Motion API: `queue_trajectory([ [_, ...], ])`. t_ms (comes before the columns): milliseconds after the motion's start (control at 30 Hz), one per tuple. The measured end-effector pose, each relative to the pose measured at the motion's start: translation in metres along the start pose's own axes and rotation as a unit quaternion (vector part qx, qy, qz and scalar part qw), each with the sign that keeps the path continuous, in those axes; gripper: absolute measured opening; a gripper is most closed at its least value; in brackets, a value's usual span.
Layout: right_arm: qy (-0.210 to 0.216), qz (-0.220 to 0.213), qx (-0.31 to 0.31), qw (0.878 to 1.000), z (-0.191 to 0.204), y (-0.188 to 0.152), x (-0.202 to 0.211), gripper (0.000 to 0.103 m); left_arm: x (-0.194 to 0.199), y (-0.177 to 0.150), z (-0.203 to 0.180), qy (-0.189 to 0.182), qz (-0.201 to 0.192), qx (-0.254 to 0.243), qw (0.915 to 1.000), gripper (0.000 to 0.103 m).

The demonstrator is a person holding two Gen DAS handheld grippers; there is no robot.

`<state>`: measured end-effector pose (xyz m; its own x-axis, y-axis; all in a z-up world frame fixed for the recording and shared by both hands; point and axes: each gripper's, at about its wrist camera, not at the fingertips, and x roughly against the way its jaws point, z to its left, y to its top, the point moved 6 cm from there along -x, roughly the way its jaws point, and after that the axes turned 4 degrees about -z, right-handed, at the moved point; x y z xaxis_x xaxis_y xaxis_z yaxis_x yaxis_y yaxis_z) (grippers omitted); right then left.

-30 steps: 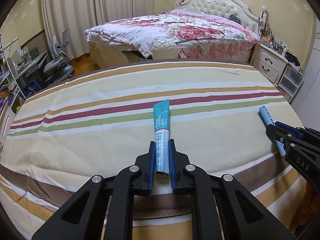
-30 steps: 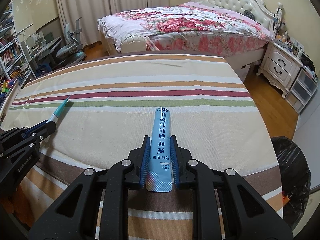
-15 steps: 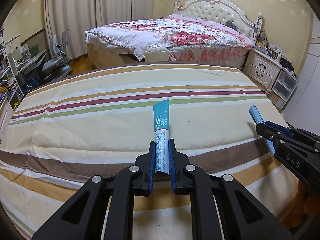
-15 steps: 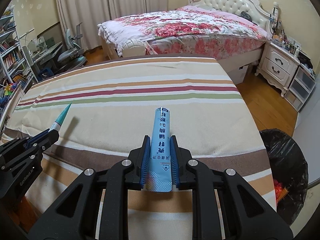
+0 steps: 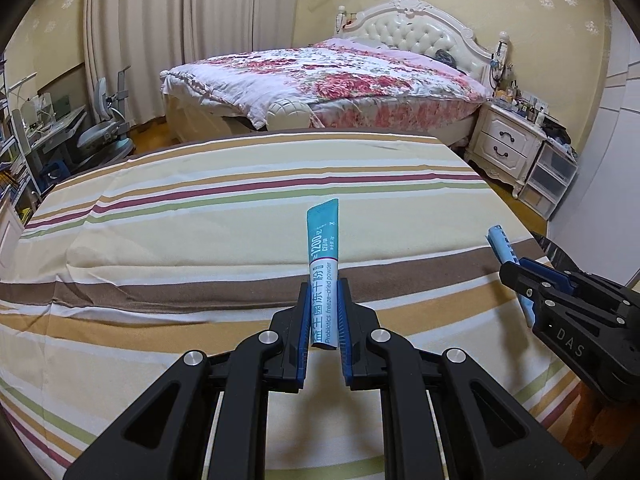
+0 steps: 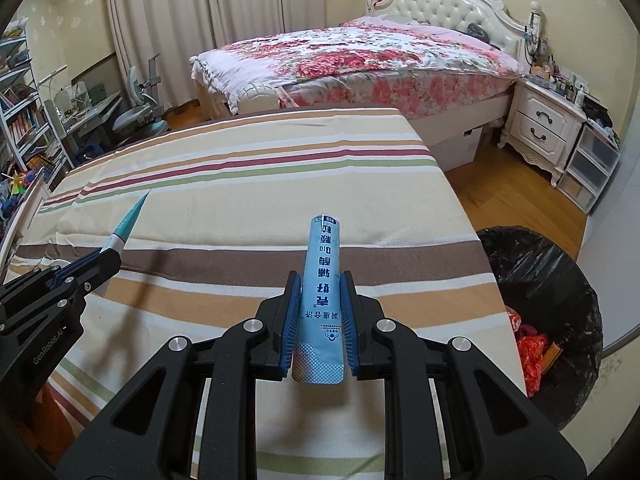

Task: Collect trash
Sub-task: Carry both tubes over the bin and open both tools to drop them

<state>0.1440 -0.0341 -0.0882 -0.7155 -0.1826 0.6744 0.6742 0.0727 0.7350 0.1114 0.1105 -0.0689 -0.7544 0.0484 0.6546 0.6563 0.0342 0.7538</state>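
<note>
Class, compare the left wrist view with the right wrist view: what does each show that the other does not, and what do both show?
Only the left wrist view shows the printed face of the teal sachet in the left claw. Only the right wrist view shows the trash bin with red litter inside, beside the table. Both show the striped tablecloth, the bed, and the right claw gripping a blue sachet.

- Thin foil sachet, teal above and white below (image 5: 323,264), teal lettering on the white part.
- Pale blue plastic stick pack (image 6: 322,292), dark blue characters, silvery dotted end.
- Cream cotton striped tablecloth (image 6: 248,200): brown, tan, maroon and green bands.
- Shiny black plastic bin liner (image 6: 552,280), beside the tablecloth's edge, red scraps inside.
</note>
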Motion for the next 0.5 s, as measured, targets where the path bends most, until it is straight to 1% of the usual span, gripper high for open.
queue_trajectory([
  [267,-0.014,-0.013,-0.021,1.0,-0.027,-0.011,0.024,0.02,0.014,0.001,-0.037,-0.018,-0.022,-0.025,0.9993,0.013],
  [500,-0.045,-0.027,-0.045,0.998,-0.065,-0.013,0.039,0.02,0.018,0.007,-0.074,-0.041,-0.037,-0.051,0.9972,0.013],
])
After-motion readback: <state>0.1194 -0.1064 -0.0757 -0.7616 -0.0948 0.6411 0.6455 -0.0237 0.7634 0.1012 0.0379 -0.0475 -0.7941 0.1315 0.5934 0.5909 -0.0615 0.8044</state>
